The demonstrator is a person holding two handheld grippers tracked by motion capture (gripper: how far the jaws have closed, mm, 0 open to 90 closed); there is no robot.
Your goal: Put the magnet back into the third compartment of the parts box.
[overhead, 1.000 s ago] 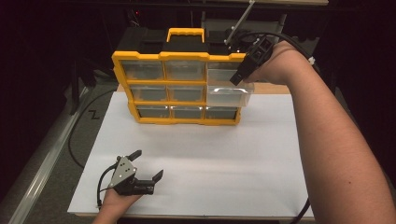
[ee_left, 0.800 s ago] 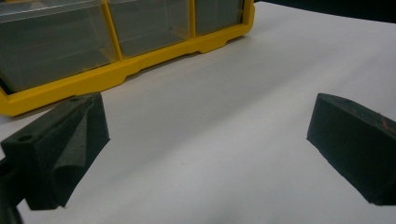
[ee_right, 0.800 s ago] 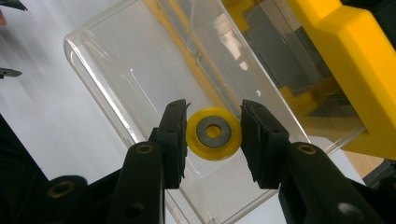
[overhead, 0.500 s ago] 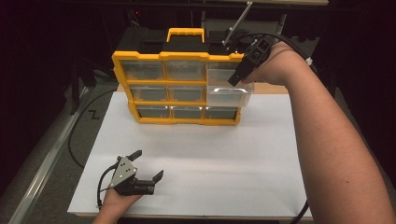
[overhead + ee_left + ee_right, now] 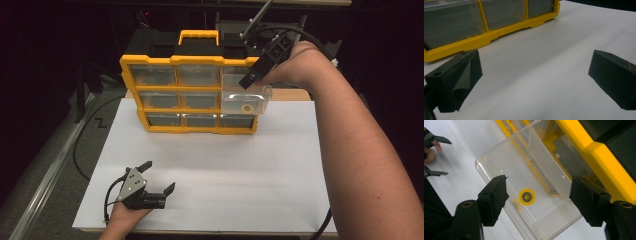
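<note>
With the clear drawer pulled out of the yellow organizer, the right tongs, just opened, hover above its yellow ring, apparently ready to descend; left tongs rest open.

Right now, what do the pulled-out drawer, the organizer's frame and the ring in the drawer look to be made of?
Drawer: clear, glossy plastic by the look; the white surface shows through its walls.
Organizer frame: yellow moulded plastic, smooth with a slight sheen and rounded edges.
Ring: yellow with a grey centre hole, flat and matte; probably plastic or rubber, too small to settle.
</note>
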